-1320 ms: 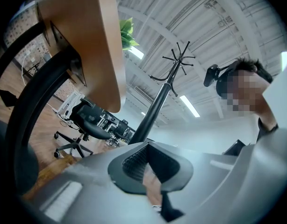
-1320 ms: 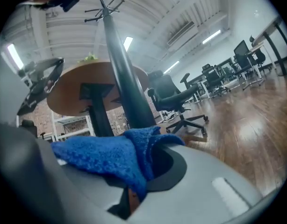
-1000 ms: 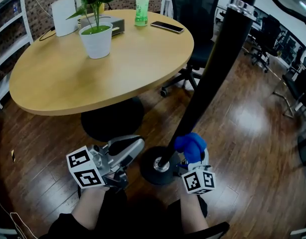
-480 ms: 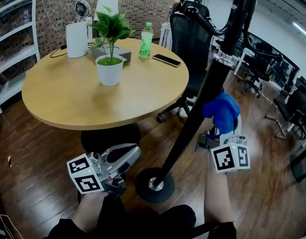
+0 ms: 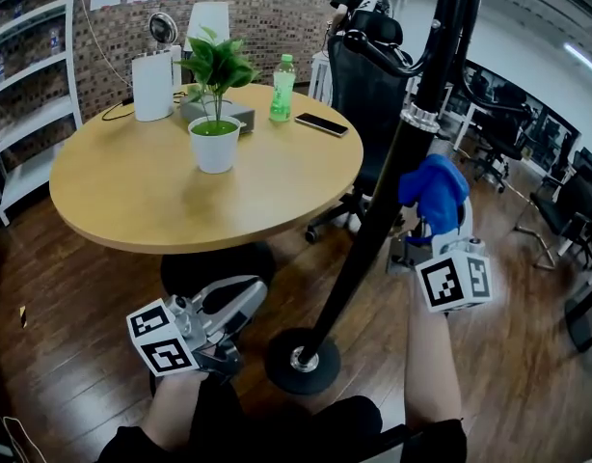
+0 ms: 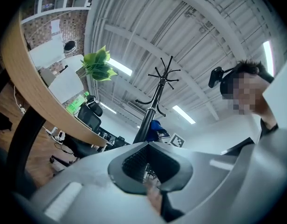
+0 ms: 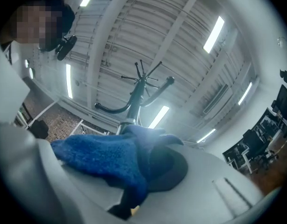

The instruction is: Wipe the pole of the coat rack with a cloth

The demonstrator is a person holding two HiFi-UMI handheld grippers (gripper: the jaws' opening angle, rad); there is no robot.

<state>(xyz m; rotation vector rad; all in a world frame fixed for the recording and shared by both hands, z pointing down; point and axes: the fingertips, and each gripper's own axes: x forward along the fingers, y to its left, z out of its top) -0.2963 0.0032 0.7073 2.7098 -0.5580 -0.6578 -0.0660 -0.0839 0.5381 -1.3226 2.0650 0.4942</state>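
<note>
The coat rack's black pole rises at a slant through the head view from its round base on the dark wood floor, just right of the round wooden table and in front of a black office chair. You hold the blue cloth against the pole's right side, roughly midway up and a little below the silver collar; its near edge appears to touch the pole, though the contact itself is hard to make out. Your right gripper is clamped on the cloth, a bunched wad spilling over the jaws so that soft fabric, not metal, meets the pole. Your left gripper waits low beside the base, well apart from the cloth, its jaws pressed together on nothing, likely kept clear to leave the wiping side free. In the right gripper view the pole runs on above the cloth to its curved hooks. On the table a potted plant, a green bottle and a phone stand well away from the work. The wipe looks to be in mid-stroke, with the stretch above the collar probably left to do.
</note>
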